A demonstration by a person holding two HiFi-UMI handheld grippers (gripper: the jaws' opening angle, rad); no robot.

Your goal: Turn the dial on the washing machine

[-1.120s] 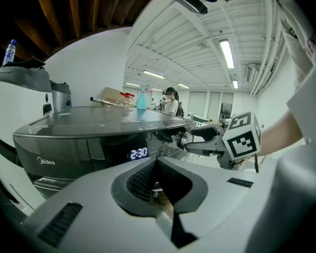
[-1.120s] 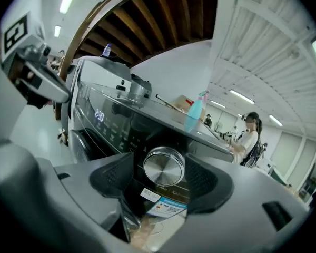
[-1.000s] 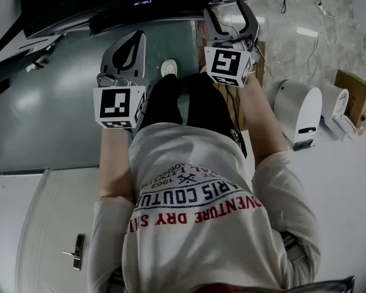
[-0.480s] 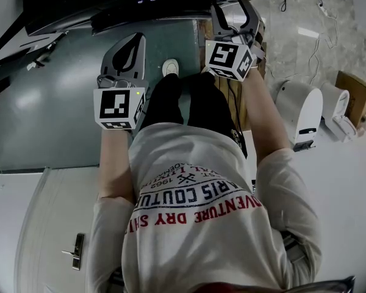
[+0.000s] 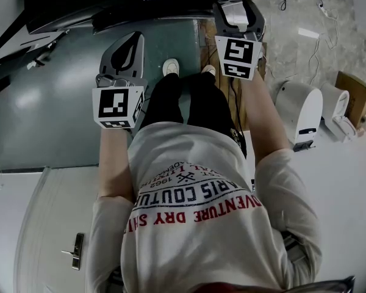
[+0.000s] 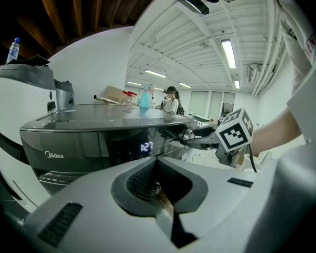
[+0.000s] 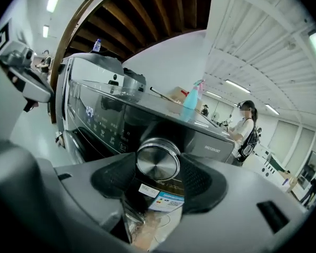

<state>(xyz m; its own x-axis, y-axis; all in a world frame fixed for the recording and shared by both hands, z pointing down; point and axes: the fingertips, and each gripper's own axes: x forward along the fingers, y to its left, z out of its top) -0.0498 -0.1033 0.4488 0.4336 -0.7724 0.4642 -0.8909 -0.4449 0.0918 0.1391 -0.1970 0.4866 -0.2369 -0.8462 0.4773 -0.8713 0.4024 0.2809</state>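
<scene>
My right gripper point(image 7: 158, 167) is clamped on the dial point(image 7: 158, 159). Its jaws have just been closing, and the round metal knob sits squarely between them with a pad against each side. The dial projects from the dark front panel of the washing machine point(image 7: 102, 117), whose lit controls run off to the left of my jaws. A label point(image 7: 167, 198) sits just below the grip. My left gripper point(image 6: 154, 161) is pinched together on nothing, pointing at the machine's front but apart from it, with the right gripper off to its right.
</scene>
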